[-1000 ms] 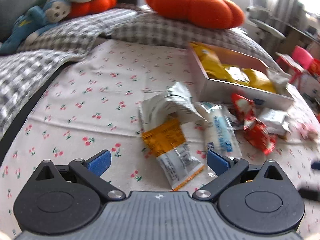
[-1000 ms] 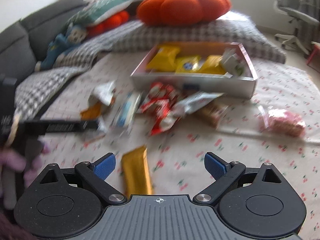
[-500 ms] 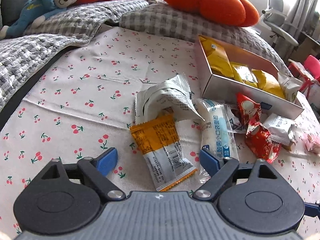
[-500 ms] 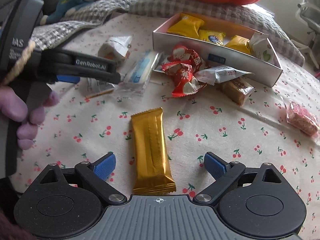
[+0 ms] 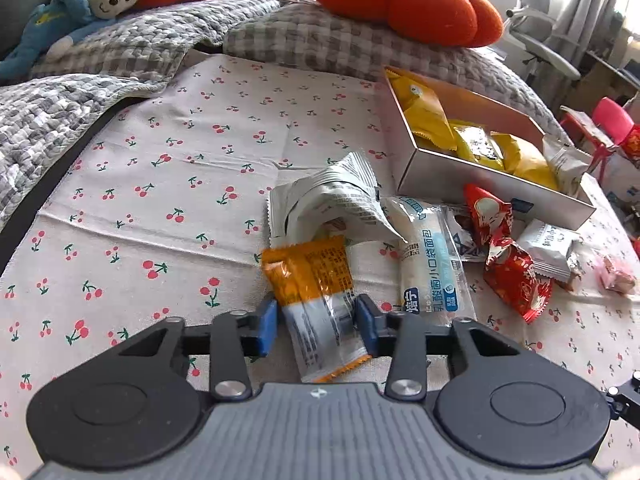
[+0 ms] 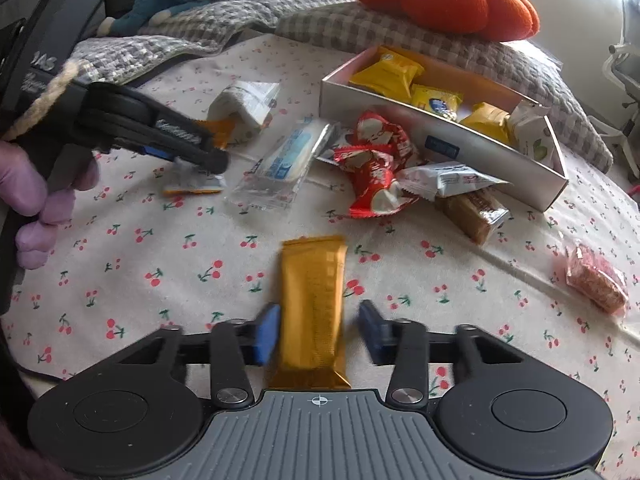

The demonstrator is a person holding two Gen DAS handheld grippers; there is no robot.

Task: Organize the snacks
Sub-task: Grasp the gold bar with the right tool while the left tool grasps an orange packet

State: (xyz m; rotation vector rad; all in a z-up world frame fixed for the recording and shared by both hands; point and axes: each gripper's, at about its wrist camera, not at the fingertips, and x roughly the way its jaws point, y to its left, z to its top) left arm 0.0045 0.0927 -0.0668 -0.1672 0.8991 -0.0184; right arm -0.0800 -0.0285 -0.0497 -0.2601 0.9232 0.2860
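Note:
My left gripper point(image 5: 316, 326) is shut on an orange-and-clear snack packet point(image 5: 316, 296) lying on the cherry-print cloth; it also shows in the right wrist view point(image 6: 192, 152). My right gripper point(image 6: 320, 332) has its jaws close around a gold bar point(image 6: 312, 308), left pad touching it, right pad blurred with a small gap. An open white box point(image 5: 492, 184) holding yellow packets point(image 5: 424, 116) stands at the right; in the right wrist view the box point(image 6: 448, 148) is ahead.
Loose snacks lie between the grippers and the box: a white packet point(image 5: 332, 196), a clear blue-printed roll point(image 5: 432, 264), red wrappers point(image 6: 372, 160), a brown bar point(image 6: 476, 212), a pink packet point(image 6: 596, 280). An orange pumpkin cushion point(image 5: 400, 0) and checked pillows sit behind.
Both grippers have moved forward and closed: the left one onto the orange-and-clear packet, the right one around the gold bar.

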